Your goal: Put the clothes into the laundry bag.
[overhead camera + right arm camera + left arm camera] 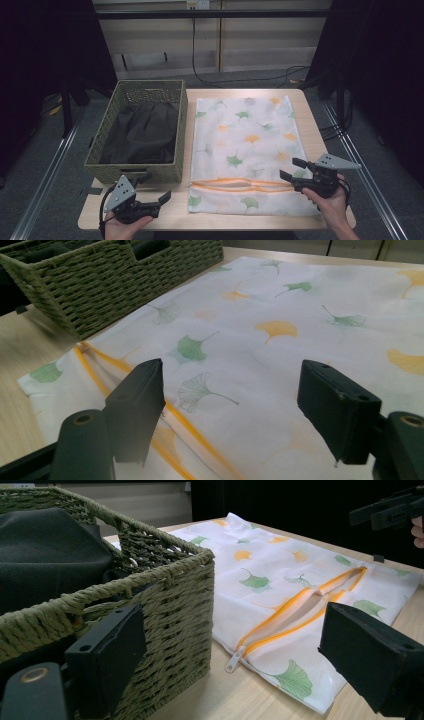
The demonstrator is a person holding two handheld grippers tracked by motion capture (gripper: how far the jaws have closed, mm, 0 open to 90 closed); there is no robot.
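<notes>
A: Where does the laundry bag (pixel 245 145) lie?

B: Flat on the right half of the tabletop (pixel 165 212), its orange zipper (pixel 240 184) partly parted near the front edge. The woven basket (pixel 150 172) with the dark cloth (pixel 142 132) sits along the left edge, just beside the bag.

A: And the hands?

B: The right gripper (pixel 290 169) hovers over the zipper's right end, tilted toward the bag, fingers spread wide with nothing between them. The left gripper (pixel 156 191) rests low at the front left corner, pointing at the zipper pull (pixel 234 661), fingers also apart and empty.

A: What might go wrong?

B: I judge the thin mesh could bunch or slide if only one layer is pinched, so the mouth would not open. The left gripper could also bump the basket corner.
</notes>
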